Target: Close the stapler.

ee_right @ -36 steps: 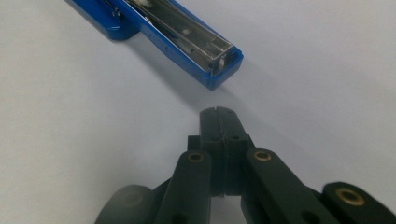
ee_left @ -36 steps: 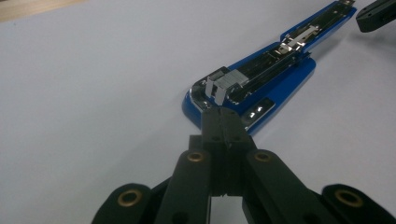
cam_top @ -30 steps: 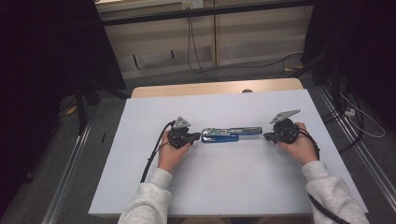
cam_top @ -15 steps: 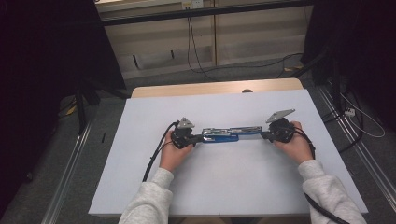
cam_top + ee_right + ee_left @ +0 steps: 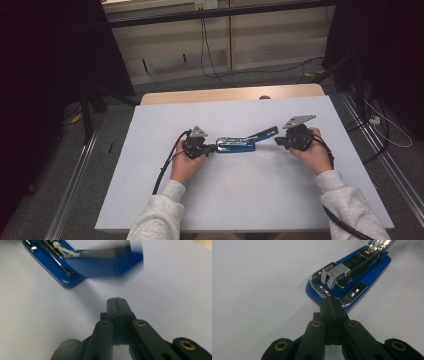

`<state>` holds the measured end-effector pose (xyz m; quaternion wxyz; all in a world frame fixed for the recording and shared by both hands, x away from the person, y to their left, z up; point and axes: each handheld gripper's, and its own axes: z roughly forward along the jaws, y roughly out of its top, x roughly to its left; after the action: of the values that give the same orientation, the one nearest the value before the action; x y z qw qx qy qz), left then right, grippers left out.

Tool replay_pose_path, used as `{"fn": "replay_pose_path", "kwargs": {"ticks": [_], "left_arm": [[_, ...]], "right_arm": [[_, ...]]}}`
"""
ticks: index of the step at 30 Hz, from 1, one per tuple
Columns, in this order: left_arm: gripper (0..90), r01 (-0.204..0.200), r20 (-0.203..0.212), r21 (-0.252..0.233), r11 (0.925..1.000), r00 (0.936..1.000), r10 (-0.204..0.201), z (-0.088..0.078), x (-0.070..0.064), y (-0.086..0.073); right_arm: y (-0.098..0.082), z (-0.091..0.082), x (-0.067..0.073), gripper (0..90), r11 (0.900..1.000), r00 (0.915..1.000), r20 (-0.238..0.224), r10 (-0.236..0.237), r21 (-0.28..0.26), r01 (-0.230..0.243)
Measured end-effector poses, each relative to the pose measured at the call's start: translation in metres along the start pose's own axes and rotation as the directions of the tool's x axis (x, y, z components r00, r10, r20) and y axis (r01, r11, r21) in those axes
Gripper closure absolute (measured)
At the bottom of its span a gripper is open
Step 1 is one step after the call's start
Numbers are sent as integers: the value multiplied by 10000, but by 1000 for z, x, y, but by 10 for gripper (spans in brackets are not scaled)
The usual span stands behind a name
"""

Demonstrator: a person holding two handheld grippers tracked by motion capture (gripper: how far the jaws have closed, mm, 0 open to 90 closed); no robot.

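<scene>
High view: left gripper left of surface middle, fingers pressed together, nothing between, tips touching near end of blue stapler. Stapler lies about middle of surface, opened, base flat, top arm raised toward right. Right gripper just beside raised arm tip, fingers fully together, holding nothing, apart from stapler in right gripper view.

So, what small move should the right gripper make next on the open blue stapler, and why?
Probably bring the shut right gripper under the raised blue lid and push it further back. The blue metal stapler is half open, the left gripper presses its base end, and the right is apart from it.
</scene>
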<state>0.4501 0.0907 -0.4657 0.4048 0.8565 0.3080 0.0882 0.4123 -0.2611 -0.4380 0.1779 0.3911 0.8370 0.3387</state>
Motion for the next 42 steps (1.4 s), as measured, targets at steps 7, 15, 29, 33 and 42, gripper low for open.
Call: {"fn": "replay_pose_path", "kwargs": {"ticks": [7, 15, 29, 33, 42], "left_arm": [[857, 166, -35, -228, 9996, 9999, -167, -5, 1, 0], [358, 341, -338, -445, 9984, 9988, -356, -20, 2, -1], [121, 1182, -108, -1279, 9847, 9927, -1205, -62, 4, -17], [109, 1046, -172, -1322, 9857, 9940, -1078, -70, 2, -19], [93, 1254, -503, -1370, 9826, 9898, -1333, -89, 9, -42]], "right_arm": [[6, 5, 11, 794, 9994, 9992, -400, 62, -334, -75], [-1, 8, 19, 487, 9963, 9928, -923, 765, -314, -797], [-21, -13, 31, 216, 9876, 9815, -1173, 1512, -243, -1550], [-26, -21, 33, 193, 9888, 9831, -1154, 1423, -283, -1464], [-35, -33, 43, 169, 9875, 9807, -1302, 1457, -411, -1522]]}}
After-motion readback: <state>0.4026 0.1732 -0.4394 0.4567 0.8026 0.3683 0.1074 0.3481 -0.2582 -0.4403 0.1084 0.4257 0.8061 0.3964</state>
